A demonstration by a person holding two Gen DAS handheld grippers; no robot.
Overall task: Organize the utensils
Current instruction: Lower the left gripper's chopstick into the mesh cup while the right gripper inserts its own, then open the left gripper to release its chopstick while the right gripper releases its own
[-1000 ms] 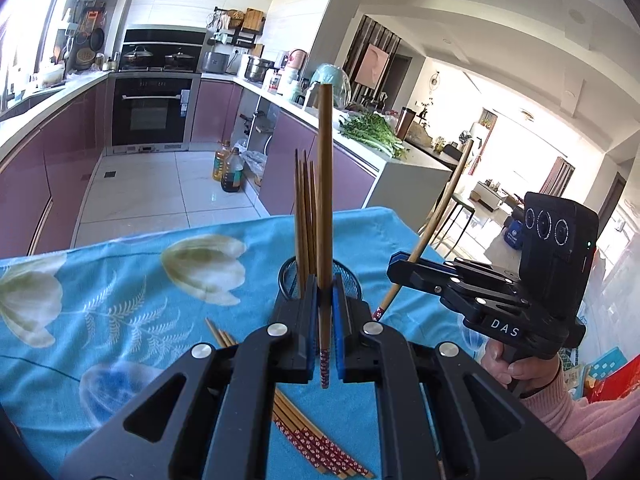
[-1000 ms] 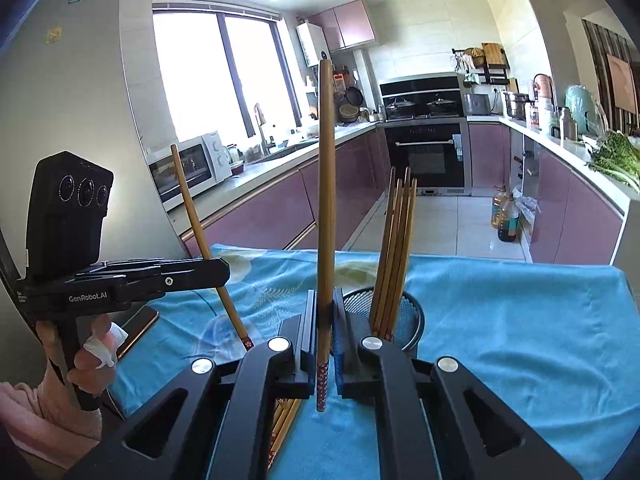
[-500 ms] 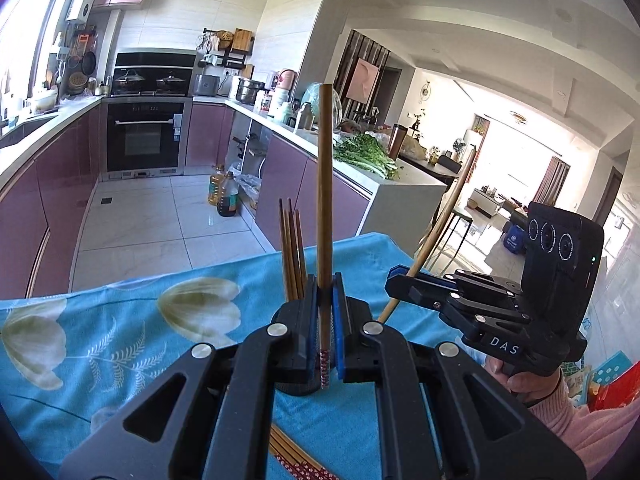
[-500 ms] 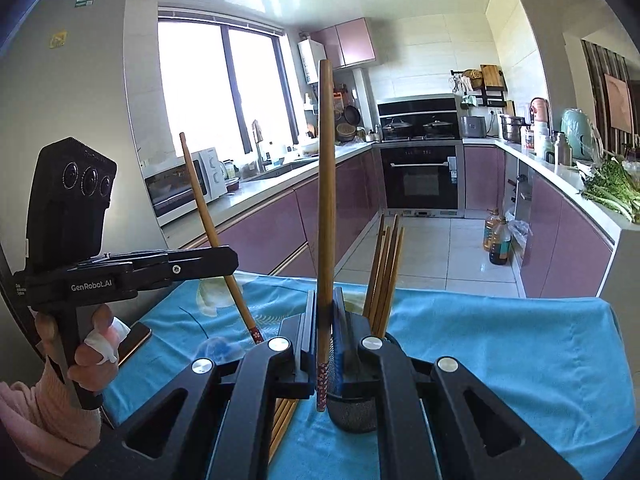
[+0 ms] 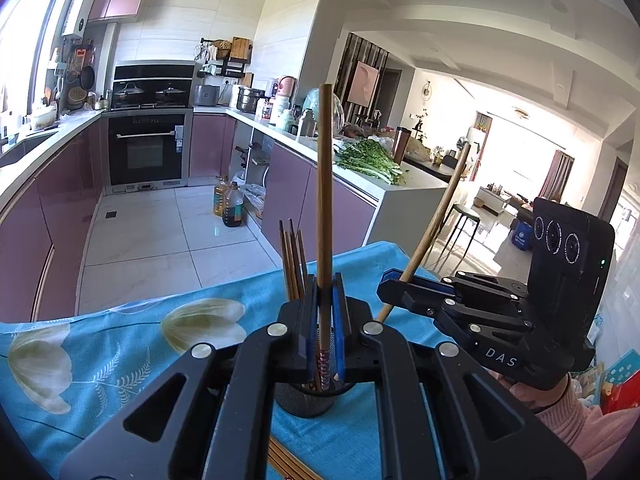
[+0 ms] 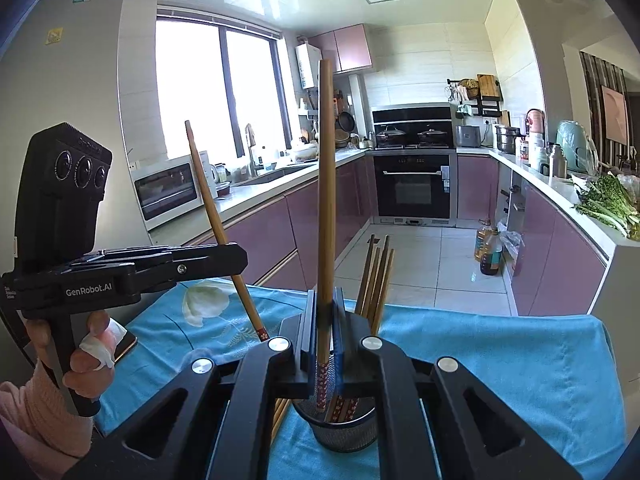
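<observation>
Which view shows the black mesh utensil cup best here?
The right wrist view: the black mesh utensil cup shows its wall and chopsticks inside. In the left wrist view the cup is mostly hidden by the left gripper.

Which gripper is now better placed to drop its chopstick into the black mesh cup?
Probably the right gripper. The right chopstick ends just beside the rim of the mesh cup. The left gripper holds the left chopstick with its tip over the cloth, apart from the cup. Both grippers are shut.
</observation>
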